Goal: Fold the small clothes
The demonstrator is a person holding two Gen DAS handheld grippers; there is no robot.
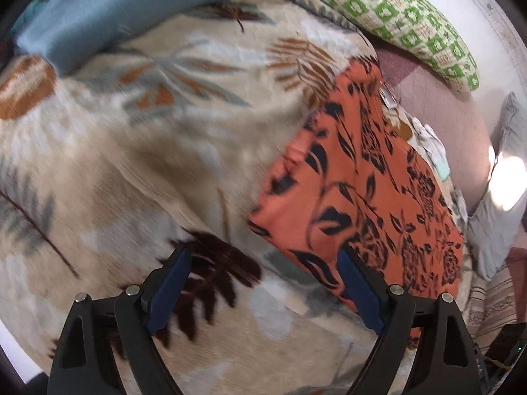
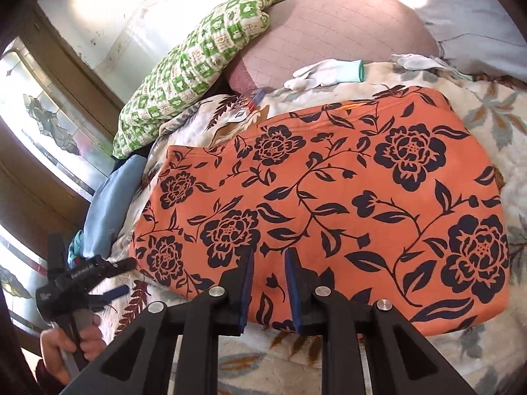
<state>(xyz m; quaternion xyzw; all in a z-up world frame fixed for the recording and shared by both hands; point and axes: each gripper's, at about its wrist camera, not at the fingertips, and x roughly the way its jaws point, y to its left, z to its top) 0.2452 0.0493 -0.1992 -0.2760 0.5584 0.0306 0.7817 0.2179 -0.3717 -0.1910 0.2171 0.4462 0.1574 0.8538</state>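
An orange garment with a dark floral print (image 2: pixel 329 197) lies flat as a folded rectangle on a beige leaf-patterned blanket (image 1: pixel 148 148). It also shows in the left wrist view (image 1: pixel 372 191), at the right. My left gripper (image 1: pixel 263 263) is open and empty over the blanket, its right finger (image 1: pixel 359 289) at the garment's near corner. My right gripper (image 2: pixel 269 273) hovers over the garment's near edge with the jaws a narrow gap apart and nothing between them. The left gripper (image 2: pixel 115 279) also shows at the lower left of the right wrist view, held by a hand.
A green-and-white patterned pillow (image 2: pixel 197 62) and a blue cloth (image 1: pixel 115 10) lie at the bed's far side. White gloves (image 2: pixel 326 72) rest beyond the garment on a pink sheet (image 2: pixel 336 33). A wall and a stained-glass door (image 2: pixel 42 121) stand at left.
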